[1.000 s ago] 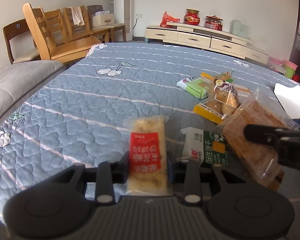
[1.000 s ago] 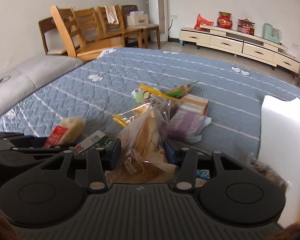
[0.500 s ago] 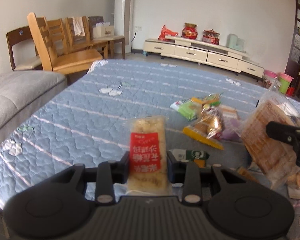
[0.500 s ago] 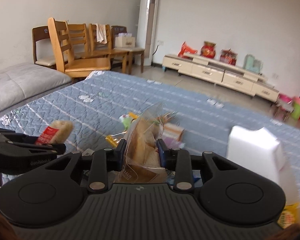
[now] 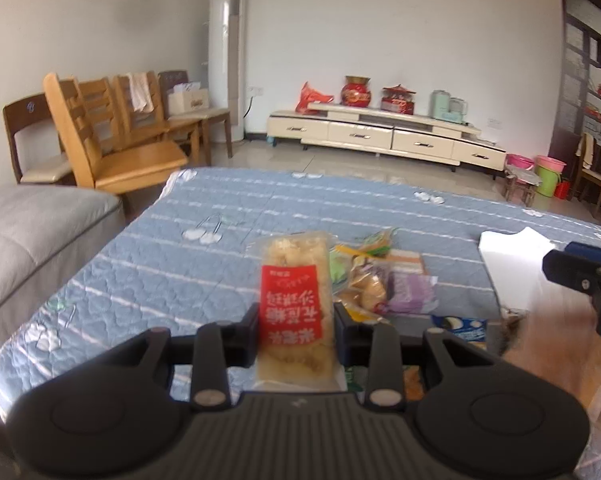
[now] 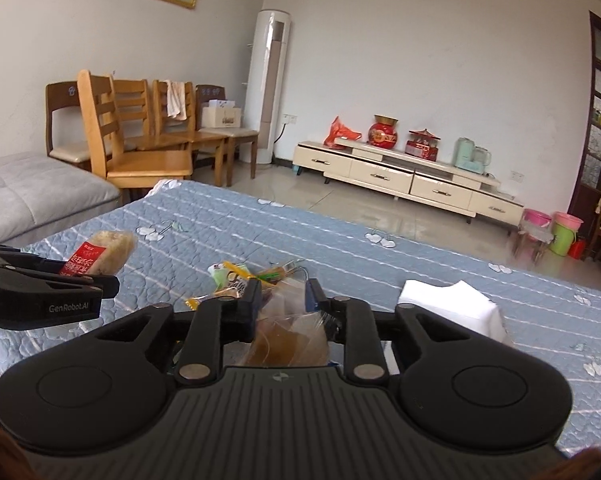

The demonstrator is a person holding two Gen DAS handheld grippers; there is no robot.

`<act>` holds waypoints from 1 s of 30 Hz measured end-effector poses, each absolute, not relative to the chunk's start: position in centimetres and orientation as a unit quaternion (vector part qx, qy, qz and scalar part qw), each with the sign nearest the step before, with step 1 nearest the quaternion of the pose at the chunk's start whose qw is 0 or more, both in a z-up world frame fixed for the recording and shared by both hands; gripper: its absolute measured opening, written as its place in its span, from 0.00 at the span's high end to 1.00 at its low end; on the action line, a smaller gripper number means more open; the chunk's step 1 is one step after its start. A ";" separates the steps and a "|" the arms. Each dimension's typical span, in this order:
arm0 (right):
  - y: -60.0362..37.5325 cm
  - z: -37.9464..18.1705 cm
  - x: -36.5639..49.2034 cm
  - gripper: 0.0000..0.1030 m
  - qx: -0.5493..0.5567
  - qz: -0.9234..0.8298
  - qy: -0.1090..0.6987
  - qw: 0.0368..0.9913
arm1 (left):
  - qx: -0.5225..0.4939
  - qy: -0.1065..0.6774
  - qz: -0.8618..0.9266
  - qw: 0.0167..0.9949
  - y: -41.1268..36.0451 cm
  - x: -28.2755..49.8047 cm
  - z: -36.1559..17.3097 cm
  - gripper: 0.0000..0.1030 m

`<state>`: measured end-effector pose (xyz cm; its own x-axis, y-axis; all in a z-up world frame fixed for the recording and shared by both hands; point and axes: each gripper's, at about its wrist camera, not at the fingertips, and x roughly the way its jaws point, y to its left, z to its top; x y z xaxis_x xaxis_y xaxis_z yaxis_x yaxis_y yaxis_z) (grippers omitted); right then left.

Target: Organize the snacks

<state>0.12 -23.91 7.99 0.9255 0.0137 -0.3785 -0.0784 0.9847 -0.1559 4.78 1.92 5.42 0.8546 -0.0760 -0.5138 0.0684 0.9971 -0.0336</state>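
My left gripper is shut on a clear snack pack with a red label, held up above the blue quilted bed. The same pack and the left gripper show at the left of the right wrist view. My right gripper is shut on a clear bag of brown bread, also lifted off the bed. In the left wrist view that gripper sits at the right edge, with the bag a brown blur below it. A pile of snack packets lies on the quilt.
A white box stands on the bed to the right of the pile; it shows too in the right wrist view as the white box. A grey sofa and wooden chairs are on the left. A low cabinet lines the far wall.
Both grippers have risen from the bed with their packs, so the pile now lies lower and farther off. The right gripper's jaws tightened on the bread bag early on.
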 end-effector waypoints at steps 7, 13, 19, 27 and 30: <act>-24.7 6.1 0.6 0.94 -0.093 0.037 0.225 0.969 | -0.002 0.278 -0.040 0.960 1.3 4.2 4.7 0.67; -26.9 2.0 0.2 0.84 -0.046 0.038 0.278 0.959 | -0.001 0.284 -0.037 0.958 1.9 3.6 4.5 0.67; -28.8 1.3 -4.2 0.22 -0.047 0.014 0.271 0.961 | -0.004 0.286 -0.049 0.957 1.3 3.5 4.1 0.67; -31.3 1.6 -7.8 0.00 -0.036 -0.009 0.277 0.960 | -0.001 0.296 -0.067 0.953 0.7 3.1 3.2 0.67; -31.9 1.7 -7.0 0.00 -0.020 -0.011 0.282 0.959 | -0.008 0.299 -0.072 0.951 0.6 3.2 3.2 0.67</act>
